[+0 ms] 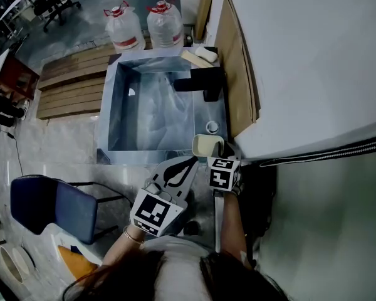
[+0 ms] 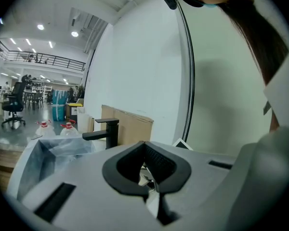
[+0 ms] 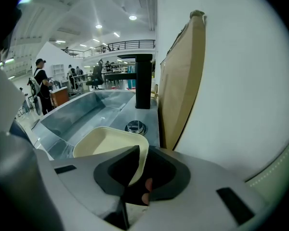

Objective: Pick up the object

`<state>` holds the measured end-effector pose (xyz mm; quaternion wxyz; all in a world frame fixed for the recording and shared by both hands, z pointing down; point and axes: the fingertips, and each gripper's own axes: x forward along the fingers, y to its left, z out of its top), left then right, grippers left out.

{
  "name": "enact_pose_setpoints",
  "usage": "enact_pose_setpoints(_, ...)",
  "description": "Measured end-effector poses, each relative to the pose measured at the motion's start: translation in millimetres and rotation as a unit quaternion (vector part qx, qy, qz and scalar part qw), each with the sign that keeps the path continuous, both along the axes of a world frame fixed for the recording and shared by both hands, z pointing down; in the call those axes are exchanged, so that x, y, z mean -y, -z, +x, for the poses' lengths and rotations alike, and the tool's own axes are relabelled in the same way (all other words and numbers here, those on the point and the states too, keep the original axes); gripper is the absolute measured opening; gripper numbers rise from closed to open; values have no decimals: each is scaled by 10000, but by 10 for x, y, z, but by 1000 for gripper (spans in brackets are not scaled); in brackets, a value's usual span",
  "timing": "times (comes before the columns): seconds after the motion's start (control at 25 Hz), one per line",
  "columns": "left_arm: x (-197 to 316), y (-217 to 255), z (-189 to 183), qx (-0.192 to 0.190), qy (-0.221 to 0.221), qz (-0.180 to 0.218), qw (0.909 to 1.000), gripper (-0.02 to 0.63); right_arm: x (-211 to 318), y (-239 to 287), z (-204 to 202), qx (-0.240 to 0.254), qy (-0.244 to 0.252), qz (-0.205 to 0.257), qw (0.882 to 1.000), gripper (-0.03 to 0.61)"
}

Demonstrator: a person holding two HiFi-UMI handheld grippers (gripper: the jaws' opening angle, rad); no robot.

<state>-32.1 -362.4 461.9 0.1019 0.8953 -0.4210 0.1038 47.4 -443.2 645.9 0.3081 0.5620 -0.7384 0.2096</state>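
– Hair (image 1: 175,274) crowds the bottom edge of the head view and covers the person's shoulders. What do the grippers hold?

– Right gripper (image 1: 217,150) is clamped on the near rim of a cream bowl (image 1: 205,145). Its own view shows that rim pinched between its jaws, which hide the bowl's nearest part.

– Where is the bowl?

– At the front right corner of the sink (image 1: 111,115), near a round metal fitting (image 3: 135,126) and in front of the black tap (image 1: 200,82). Whether it rests on the steel or hangs just above it, I cannot tell.

– And the other one?

– Left gripper (image 1: 192,161) sits just left of the bowl, jaws together on nothing. Something pale shows through their loop, too small to name.
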Motion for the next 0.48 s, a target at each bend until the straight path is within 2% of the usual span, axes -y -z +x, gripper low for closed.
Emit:
enact_pose_setpoints(0.24,-28,-16,-40,-44,148,-112,9998,8,4,24,35,-6,-105,57,9999,52)
enact_pose_setpoints(0.48,-63,17,-40,31,105,32,9999,8,-2,59,66,290,-317,241,9988,37)
